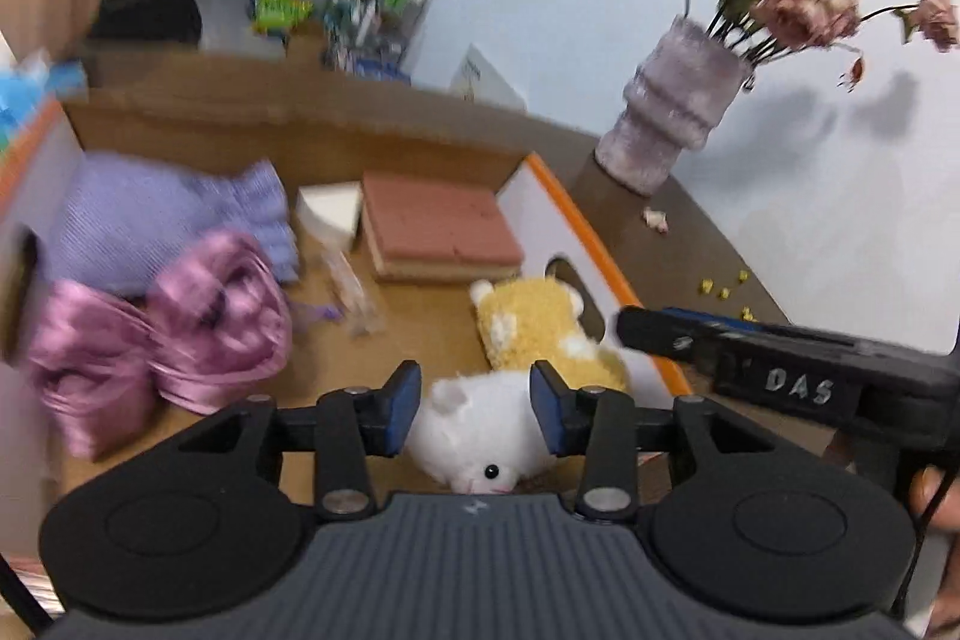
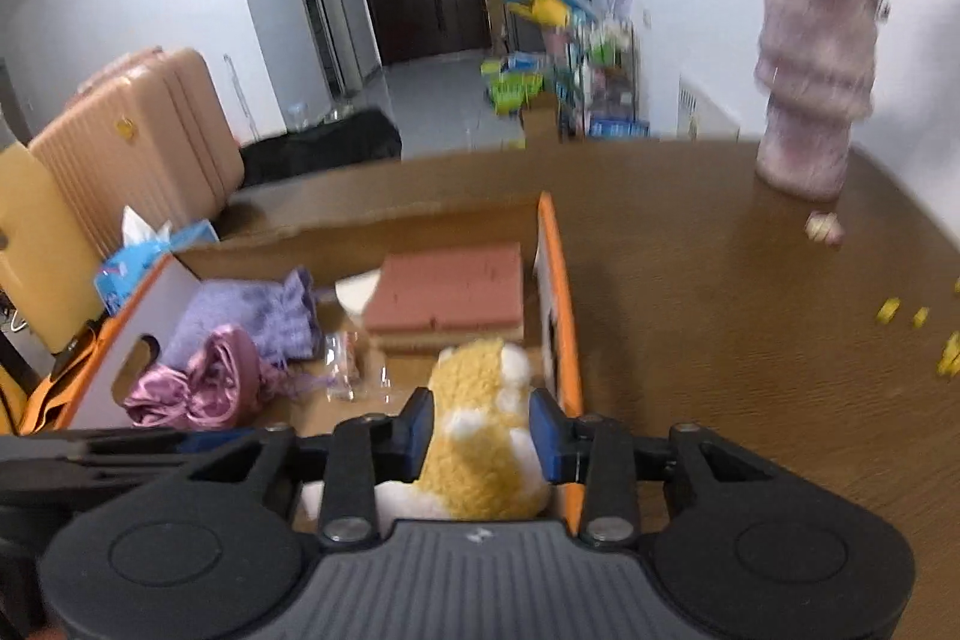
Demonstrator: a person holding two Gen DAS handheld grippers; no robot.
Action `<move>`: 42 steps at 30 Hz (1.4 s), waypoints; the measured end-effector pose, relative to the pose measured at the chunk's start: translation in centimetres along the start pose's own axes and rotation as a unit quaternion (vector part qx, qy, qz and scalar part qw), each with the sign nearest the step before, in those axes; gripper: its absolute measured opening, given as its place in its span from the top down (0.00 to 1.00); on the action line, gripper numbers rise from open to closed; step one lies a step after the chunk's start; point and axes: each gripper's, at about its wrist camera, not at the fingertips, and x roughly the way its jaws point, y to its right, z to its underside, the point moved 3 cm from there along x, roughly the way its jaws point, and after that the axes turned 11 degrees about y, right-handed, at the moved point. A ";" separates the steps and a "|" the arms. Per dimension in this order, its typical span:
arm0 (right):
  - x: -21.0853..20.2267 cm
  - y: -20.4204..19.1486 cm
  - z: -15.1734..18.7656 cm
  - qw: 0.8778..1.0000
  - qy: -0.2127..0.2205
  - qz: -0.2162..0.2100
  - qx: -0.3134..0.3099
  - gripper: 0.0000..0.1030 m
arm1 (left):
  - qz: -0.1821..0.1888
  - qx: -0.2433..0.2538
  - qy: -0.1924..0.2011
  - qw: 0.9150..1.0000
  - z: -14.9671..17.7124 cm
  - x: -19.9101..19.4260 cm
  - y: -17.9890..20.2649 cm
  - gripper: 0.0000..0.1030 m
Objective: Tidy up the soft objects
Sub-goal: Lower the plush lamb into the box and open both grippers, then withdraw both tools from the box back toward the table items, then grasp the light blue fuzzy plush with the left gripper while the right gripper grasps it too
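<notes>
1. Left wrist view: the left gripper (image 1: 474, 415) is seen closed on a fluffy white plush toy with a black bead eye (image 1: 474, 436), its blue pads pressed to the toy's sides; the toy is held over the near end of an open cardboard box with orange-edged white walls (image 1: 576, 214).
2. Right wrist view: the right gripper (image 2: 480, 436) is clamped on a yellow-and-white fleecy plush toy (image 2: 480, 436), held above the box's 5 o'clock corner.
3. Inside the box, a lilac knitted pouch (image 1: 168, 214) and a crumpled pink satin cloth (image 1: 162, 340) are found at 9 o'clock; a terracotta-topped rectangular sponge block (image 1: 438, 226) lies at 12 o'clock.
4. A pale pink ribbed vase of dried flowers (image 2: 816, 88) is stood on the brown wooden table (image 2: 720, 328) at 1 o'clock.
</notes>
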 end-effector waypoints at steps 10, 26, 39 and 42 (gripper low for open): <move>-11.4 -2.1 -3.0 0.989 0.121 -0.004 -0.082 0.22 | -0.128 0.153 0.144 0.969 -2.7 -16.4 0.5 0.25; -24.0 -6.4 3.0 0.971 0.215 -0.053 -0.085 0.12 | -0.180 0.158 0.212 0.947 4.6 -30.2 0.8 0.20; -33.8 -6.6 19.7 0.974 0.220 -0.026 -0.036 0.07 | -0.151 0.103 0.207 0.961 19.5 -37.4 2.5 0.18; -34.7 -6.9 21.8 0.976 0.212 -0.043 -0.021 0.07 | -0.148 0.122 0.197 0.961 20.3 -37.5 3.0 0.18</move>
